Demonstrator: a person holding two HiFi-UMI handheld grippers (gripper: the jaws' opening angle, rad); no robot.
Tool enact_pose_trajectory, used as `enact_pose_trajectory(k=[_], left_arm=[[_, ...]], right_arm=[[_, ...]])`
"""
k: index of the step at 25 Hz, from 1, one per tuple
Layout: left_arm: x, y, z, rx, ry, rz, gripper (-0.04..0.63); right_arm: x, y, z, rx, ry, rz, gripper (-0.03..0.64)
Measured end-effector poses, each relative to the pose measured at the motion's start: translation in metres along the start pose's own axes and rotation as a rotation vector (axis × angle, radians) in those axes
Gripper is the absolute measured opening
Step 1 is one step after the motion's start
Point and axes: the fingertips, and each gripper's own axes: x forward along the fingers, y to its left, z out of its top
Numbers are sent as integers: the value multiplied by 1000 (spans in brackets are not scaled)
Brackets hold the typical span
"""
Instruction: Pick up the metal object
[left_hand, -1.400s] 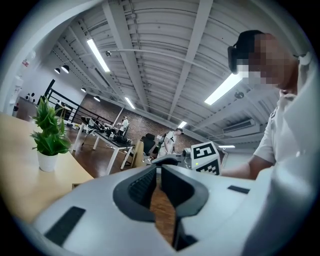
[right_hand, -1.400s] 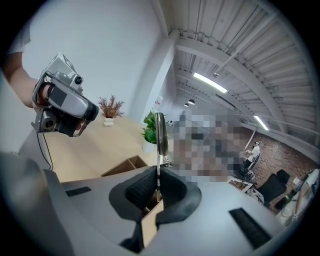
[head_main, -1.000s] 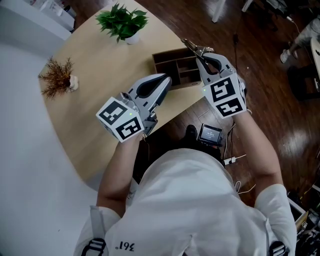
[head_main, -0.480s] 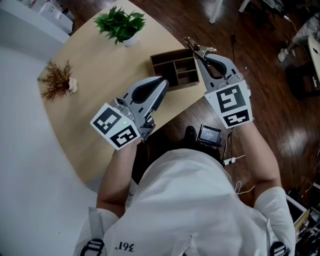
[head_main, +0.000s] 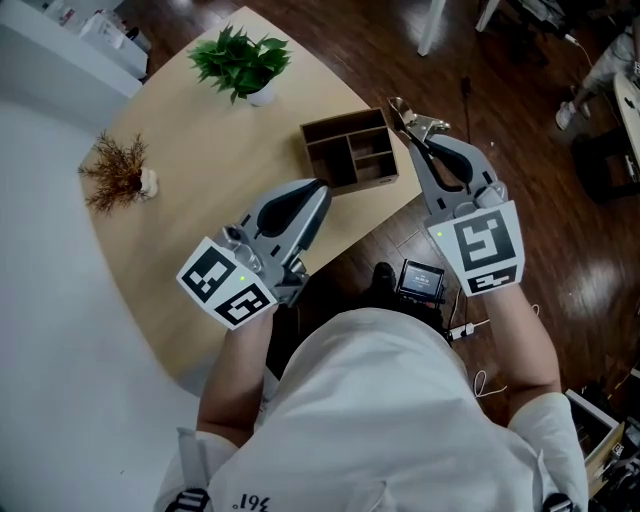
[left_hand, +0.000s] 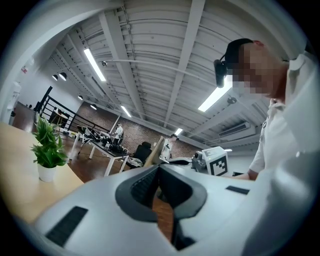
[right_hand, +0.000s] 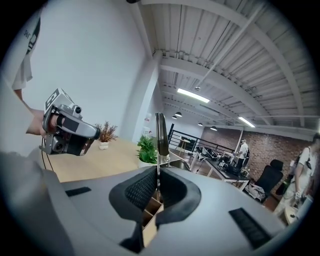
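1. While your right gripper (head_main: 410, 132) hangs raised beside the table (head_main: 200, 190), its jaws are pinched tight on the metal object (head_main: 412, 108). The right gripper view shows the pads closed flat on it w/ no gap.
2. Where it is: off the table and in the air, sticking out past the jaw tips. In the head view it shows just right of the wooden organizer (head_main: 345, 122), near the table edge. The right gripper view sees the organizer's compartments below the jaws.
3. Your left gripper (head_main: 320, 190) has its jaws fully closed w/ nothing between them. It sits by the table's near edge, well apart from the object.
4. Handling, my read: thin, stiff, smooth metal, prob. light. It won't bend or crush. Polished faces are slippery vs. the pads, though, and a narrow strip can swivel in a pinch.
5. Hold point: you've got it near one end, so most of its length overhangs. The flat faces are against the pads, which is the right way round. That's ok for a lift, but a grip nearer mid-length would twist less.
6. Risk: a quick wrist roll or a knock on the organizer wall could lever it out. Go slow and squeeze firm.
7. Status: the pick looks done, as the object is clear of the table.
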Motion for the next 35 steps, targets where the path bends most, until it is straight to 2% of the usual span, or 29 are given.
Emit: enact_pose_trajectory(k=[12,21,35], left_arm=[[-8,3,-9,-34,6,36,3],[-16,-8,-14,-50,-11,26,5],[-14,-20,-26,-82,33,7,5]], right_arm=[[-25,1,-7,43,5,-14,5],[-44,3,-12,71,7,-19,5],[-63,-6,-29,134,46,-56,5]])
